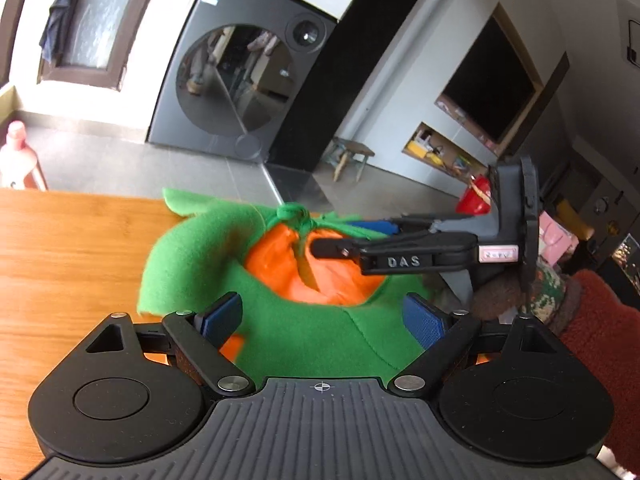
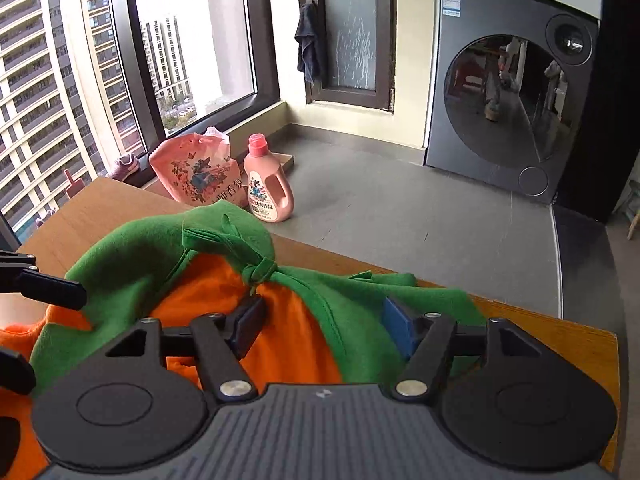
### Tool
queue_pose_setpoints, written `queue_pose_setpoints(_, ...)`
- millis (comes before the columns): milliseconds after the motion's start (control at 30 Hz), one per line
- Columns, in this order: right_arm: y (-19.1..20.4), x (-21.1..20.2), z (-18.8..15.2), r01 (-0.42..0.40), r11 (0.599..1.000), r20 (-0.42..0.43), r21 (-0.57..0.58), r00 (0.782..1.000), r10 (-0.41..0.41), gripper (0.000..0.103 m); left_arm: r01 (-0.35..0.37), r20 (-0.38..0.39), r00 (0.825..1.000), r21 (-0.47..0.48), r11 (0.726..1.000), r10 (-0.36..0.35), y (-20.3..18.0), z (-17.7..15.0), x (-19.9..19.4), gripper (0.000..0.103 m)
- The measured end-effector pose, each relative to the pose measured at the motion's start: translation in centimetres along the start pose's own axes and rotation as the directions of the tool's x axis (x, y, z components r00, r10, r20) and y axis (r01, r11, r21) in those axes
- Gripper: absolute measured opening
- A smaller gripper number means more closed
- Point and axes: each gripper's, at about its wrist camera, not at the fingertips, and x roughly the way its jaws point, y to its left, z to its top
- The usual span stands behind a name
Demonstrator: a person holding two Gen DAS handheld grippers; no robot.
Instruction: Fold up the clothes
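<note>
A green fleece garment (image 1: 192, 264) with an orange lining (image 1: 280, 260) lies bunched on the wooden table (image 1: 60, 248). Its green ties are knotted (image 1: 294, 214) at the neck. My left gripper (image 1: 323, 318) is open, its blue pads wide apart just above the near green edge. From the right my right gripper (image 1: 340, 236) reaches over the orange lining. In the right wrist view the right gripper (image 2: 323, 324) stands open over the garment (image 2: 360, 304), orange and green cloth lying between its pads, the knot (image 2: 260, 270) just ahead. The left gripper (image 2: 56, 336) enters at the left edge.
A grey washing machine (image 1: 240, 80) stands on the tiled floor beyond the table. A pink detergent bottle (image 2: 268, 184) and a pink refill bag (image 2: 196, 176) sit by the window. The table's far edge (image 2: 560, 320) runs close behind the garment. A rust fleece sleeve (image 1: 600, 340) is at right.
</note>
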Motion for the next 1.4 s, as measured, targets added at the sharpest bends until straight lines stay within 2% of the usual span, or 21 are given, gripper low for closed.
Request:
queue_pose_setpoints(33,-0.4,-0.9,-0.4,-0.004,1.000,0.023,0.016,1.000,0.004,0.065,-0.058,0.021,0.998,0.036,0.998,0.057,-0.4,0.6,-0.2,0.091)
queue_pose_setpoints(100,-1.4,-2.6,-1.2,-0.001,0.999,0.061,0.044,0.998,-0.002,0.065,-0.182,0.022,0.983,0.106,0.978,0.181,-1.2,1.8,0.6,0.091)
queue_pose_setpoints(200,-3.0,-3.3,-1.8,-0.005,0.995,0.050,0.098,0.999,0.000,0.065,-0.272,-0.036,0.960,0.115,0.955,0.278,-0.9,2.9,3.3,0.086)
queue_pose_setpoints(300,-4.0,-2.5,-2.1,-0.014,0.991,0.014,0.131,1.000,0.012,0.065,-0.295,-0.097,0.949,0.063,0.953,0.300,0.2,3.0,5.5,0.081)
queue_pose_setpoints(400,-4.1,-1.9,-2.1,-0.050,0.988,0.023,0.144,0.999,0.048,0.066,-0.303,-0.095,0.946,0.083,0.949,0.310,0.2,2.5,6.0,0.074)
queue_pose_setpoints(433,-3.9,-1.8,-2.1,-0.069,0.988,0.025,0.141,0.997,0.066,0.065,-0.307,-0.087,0.945,0.104,0.946,0.316,0.0,2.3,6.0,0.065)
queue_pose_setpoints(467,-3.8,-1.7,-2.0,-0.088,0.987,0.028,0.138,0.996,0.085,0.060,-0.305,-0.087,0.945,0.118,0.945,0.316,-0.1,2.2,5.9,0.050)
queue_pose_setpoints(500,-3.6,-1.7,-2.0,-0.104,0.985,0.030,0.134,0.994,0.101,0.043,-0.299,-0.093,0.946,0.128,0.946,0.311,-0.2,2.3,5.8,0.040)
queue_pose_setpoints(533,-3.3,-2.0,-2.1,-0.112,0.985,0.034,0.128,0.994,0.108,0.031,-0.291,-0.096,0.948,0.132,0.947,0.305,-0.3,2.4,5.7,0.029)
queue_pose_setpoints(567,-3.0,-2.5,-2.1,-0.120,0.985,0.041,0.124,0.992,0.116,0.028,-0.281,-0.092,0.951,0.133,0.950,0.294,-0.4,2.5,5.3,0.021)
queue_pose_setpoints(633,-2.7,-4.4,-2.2,-0.143,0.981,0.086,0.127,0.987,0.133,0.023,-0.255,-0.075,0.961,0.135,0.957,0.267,-0.6,2.6,3.8,0.015)
queue_pose_setpoints(767,-1.3,-10.3,-2.8,-0.219,0.967,0.166,0.132,0.966,0.197,0.022,-0.180,-0.025,0.983,0.118,0.977,0.184,-2.3,2.2,-1.3,0.014)
queue_pose_setpoints(867,0.5,-14.6,-4.0,-0.269,0.957,0.187,0.108,0.951,0.246,0.022,-0.105,0.001,0.994,0.089,0.991,0.105,-3.7,1.1,-5.4,0.014)
queue_pose_setpoints(933,1.9,-17.4,-5.5,-0.304,0.947,0.189,0.105,0.941,0.281,0.022,-0.057,-0.004,0.998,0.074,0.996,0.058,-4.7,-0.6,-7.8,0.014)
queue_pose_setpoints(1000,2.8,-19.1,-7.1,-0.333,0.935,0.180,0.119,0.934,0.310,0.022,-0.042,-0.032,0.998,0.074,0.996,0.044,-5.7,-3.0,-9.3,0.014)
queue_pose_setpoints(1100,3.9,-20.3,-10.5,-0.330,0.930,0.139,0.159,0.940,0.310,0.022,-0.081,-0.090,0.992,0.117,0.990,0.091,-6.8,-6.7,-10.5,0.017)
queue_pose_setpoints(1133,4.1,-20.4,-11.6,-0.320,0.931,0.125,0.174,0.945,0.301,0.022,-0.095,-0.108,0.988,0.134,0.986,0.110,-7.0,-7.8,-10.9,0.021)
queue_pose_setpoints(1233,5.6,-21.1,-14.7,-0.229,0.961,0.085,0.154,0.972,0.218,0.023,-0.099,-0.125,0.985,0.153,0.983,0.119,-7.6,-9.8,-12.7,0.027)
queue_pose_setpoints(1300,6.7,-21.9,-16.0,-0.201,0.975,0.075,0.095,0.978,0.194,0.023,-0.083,-0.090,0.991,0.163,0.983,0.099,-8.3,-9.6,-14.5,0.038)
queue_pose_setpoints(1367,7.1,-22.7,-16.7,-0.215,0.974,0.075,0.068,0.975,0.210,0.030,-0.049,-0.026,0.998,0.175,0.983,0.055,-9.2,-8.5,-16.2,0.051)
queue_pose_setpoints(1400,7.3,-23.2,-16.9,-0.218,0.974,0.082,0.055,0.974,0.213,0.037,-0.026,0.009,1.000,0.181,0.983,0.025,-9.6,-7.9,-16.8,0.053)
